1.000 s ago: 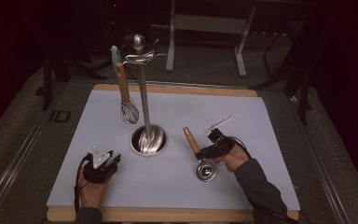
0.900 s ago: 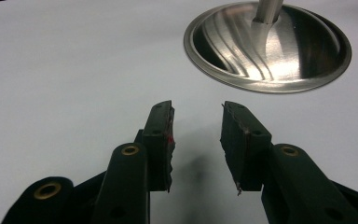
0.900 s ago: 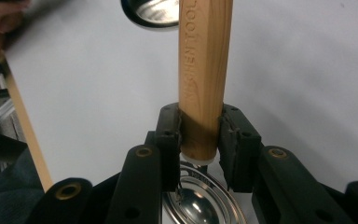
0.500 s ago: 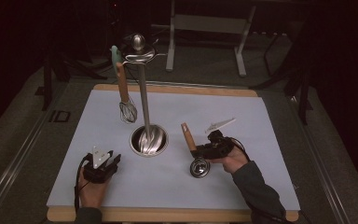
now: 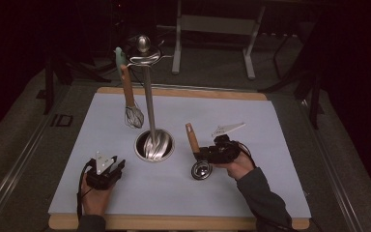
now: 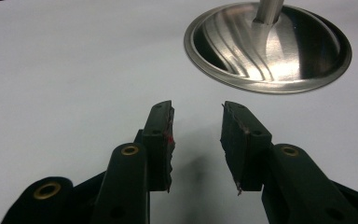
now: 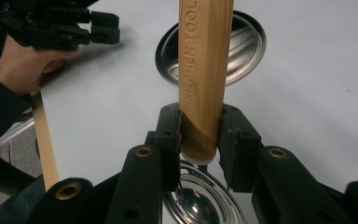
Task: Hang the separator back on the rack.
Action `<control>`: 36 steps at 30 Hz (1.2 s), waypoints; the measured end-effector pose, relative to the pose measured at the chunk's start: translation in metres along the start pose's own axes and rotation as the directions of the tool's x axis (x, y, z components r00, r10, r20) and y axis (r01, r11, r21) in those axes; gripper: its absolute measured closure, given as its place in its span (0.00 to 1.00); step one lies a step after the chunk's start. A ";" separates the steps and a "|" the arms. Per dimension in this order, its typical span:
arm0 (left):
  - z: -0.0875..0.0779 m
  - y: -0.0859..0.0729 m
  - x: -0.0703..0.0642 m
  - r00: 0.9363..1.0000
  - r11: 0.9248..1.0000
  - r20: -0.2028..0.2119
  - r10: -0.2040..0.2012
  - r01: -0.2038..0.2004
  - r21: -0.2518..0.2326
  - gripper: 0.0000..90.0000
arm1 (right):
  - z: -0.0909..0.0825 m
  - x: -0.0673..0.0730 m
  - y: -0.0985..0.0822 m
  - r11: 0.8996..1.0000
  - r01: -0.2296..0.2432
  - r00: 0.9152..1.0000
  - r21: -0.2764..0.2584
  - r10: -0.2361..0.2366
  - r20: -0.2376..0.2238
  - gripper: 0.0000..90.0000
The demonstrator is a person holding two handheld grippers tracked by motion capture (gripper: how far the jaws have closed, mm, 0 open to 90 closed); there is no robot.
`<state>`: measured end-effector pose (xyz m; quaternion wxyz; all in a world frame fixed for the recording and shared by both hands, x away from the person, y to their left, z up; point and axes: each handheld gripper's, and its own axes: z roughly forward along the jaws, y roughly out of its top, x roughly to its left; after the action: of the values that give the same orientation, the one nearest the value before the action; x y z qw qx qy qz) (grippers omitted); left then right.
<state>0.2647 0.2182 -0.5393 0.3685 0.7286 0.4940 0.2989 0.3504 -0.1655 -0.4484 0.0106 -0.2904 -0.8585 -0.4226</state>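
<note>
Ladle [image 5: 196,157]: lower centre of the high view, wooden handle tilted up, bowl on the white mat [image 5: 270,125].
Right gripper [image 7: 200,135]: clamped on ladle's handle.
Left gripper [image 6: 196,135]: jaws apart, holding nothing, near stand base [image 6: 279,60].

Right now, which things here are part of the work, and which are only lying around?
In use: ladle, held by the right gripper; stand, where the whisk already hangs.
Idle: left gripper, open on the mat; metal frame behind the table.

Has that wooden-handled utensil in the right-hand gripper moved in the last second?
Yes. The wooden-handled utensil has shifted slightly left, nearer the round metal base, with its handle tipped more upright.
</note>
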 end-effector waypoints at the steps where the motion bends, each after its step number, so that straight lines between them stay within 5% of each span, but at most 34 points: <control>1: 0.000 0.000 0.000 1.000 1.000 -0.001 0.001 -0.001 0.000 0.71 | 0.000 0.000 0.000 1.000 0.000 1.000 0.000 0.000 0.000 0.79; 13: 0.000 0.000 0.000 1.000 1.000 -0.001 0.001 -0.001 0.001 0.71 | -0.003 0.007 0.007 0.997 0.019 1.000 -0.073 -0.019 0.008 0.79; 36: 0.000 0.000 0.000 1.000 1.000 -0.001 0.002 -0.002 0.003 0.71 | -0.005 0.019 0.022 0.992 0.052 0.999 -0.116 -0.053 -0.008 0.79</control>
<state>0.2649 0.2182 -0.5392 0.3670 0.7296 0.4937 0.2988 0.3447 -0.1496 -0.4243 -0.0129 -0.2654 -0.8398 -0.4735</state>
